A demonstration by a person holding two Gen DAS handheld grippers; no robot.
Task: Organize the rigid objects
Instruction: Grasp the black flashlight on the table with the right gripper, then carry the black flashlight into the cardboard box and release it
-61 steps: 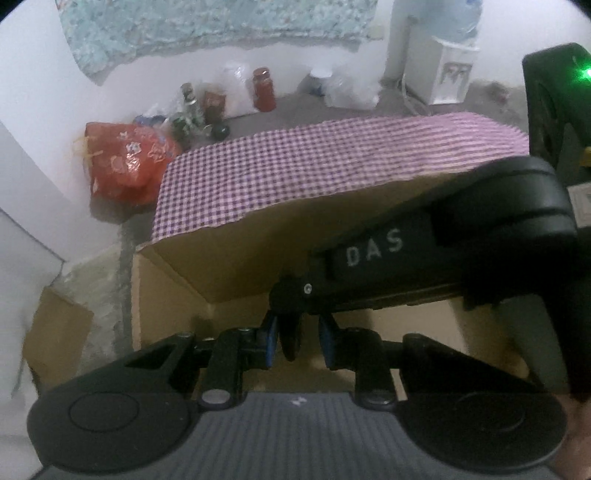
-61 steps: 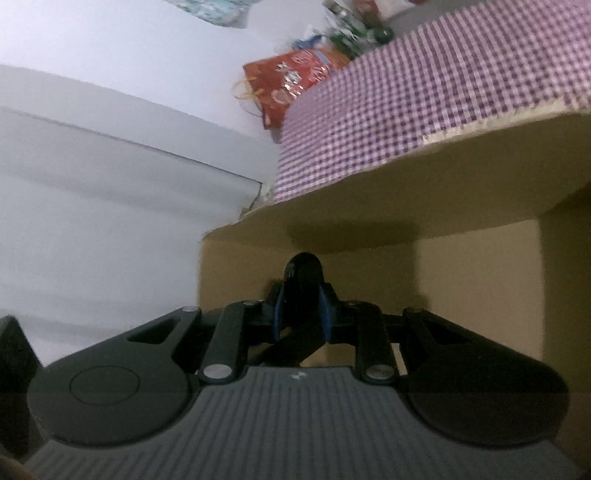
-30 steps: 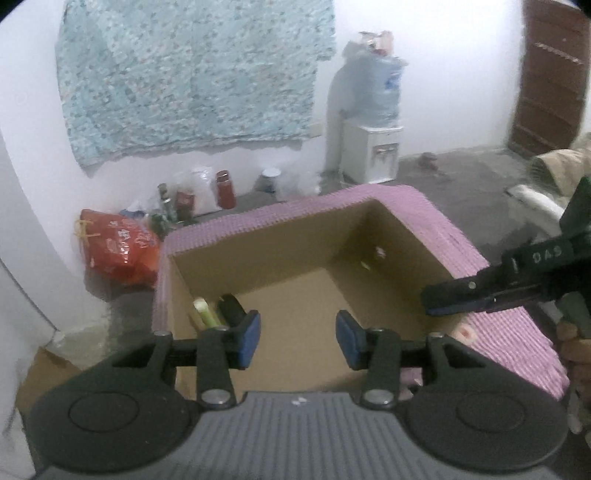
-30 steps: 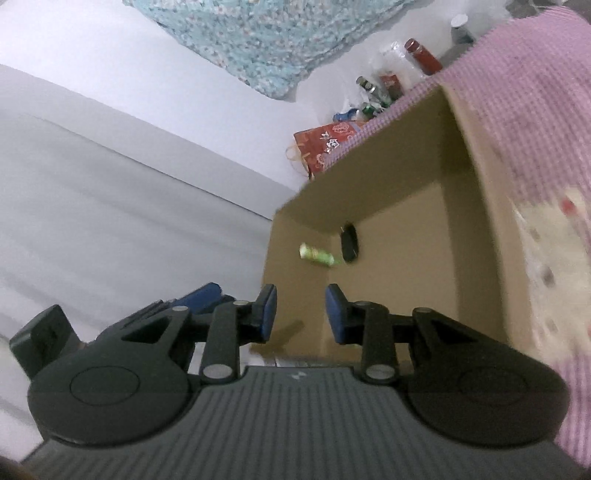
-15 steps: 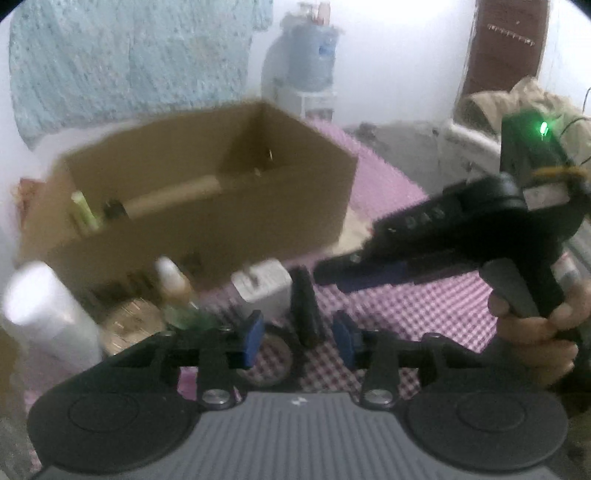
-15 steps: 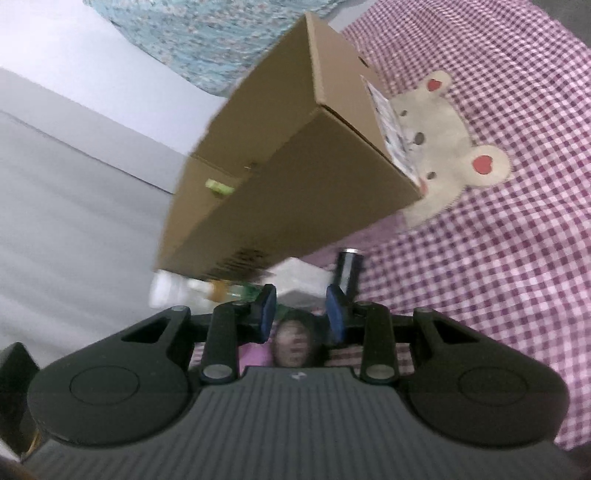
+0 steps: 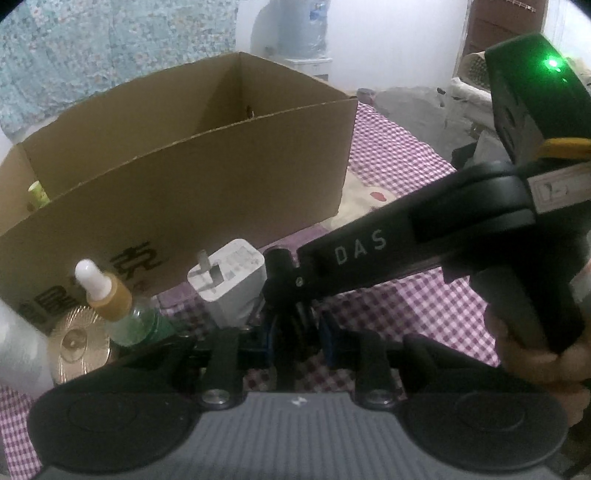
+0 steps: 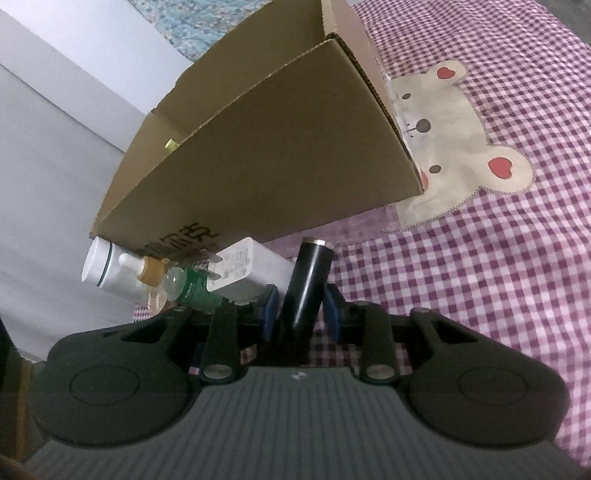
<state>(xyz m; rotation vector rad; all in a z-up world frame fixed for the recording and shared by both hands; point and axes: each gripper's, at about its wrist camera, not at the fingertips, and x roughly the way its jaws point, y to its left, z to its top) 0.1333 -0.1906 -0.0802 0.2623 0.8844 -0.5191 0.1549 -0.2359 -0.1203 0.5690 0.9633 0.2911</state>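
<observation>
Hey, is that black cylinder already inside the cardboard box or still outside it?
Outside. The black cylinder lies on the checked cloth in front of the cardboard box, beside the white charger, between the closing right gripper pads.

Black cylinder lies on checked cloth near cardboard box, apparently between tongs.

White wall, floral cloth, water dispenser
</observation>
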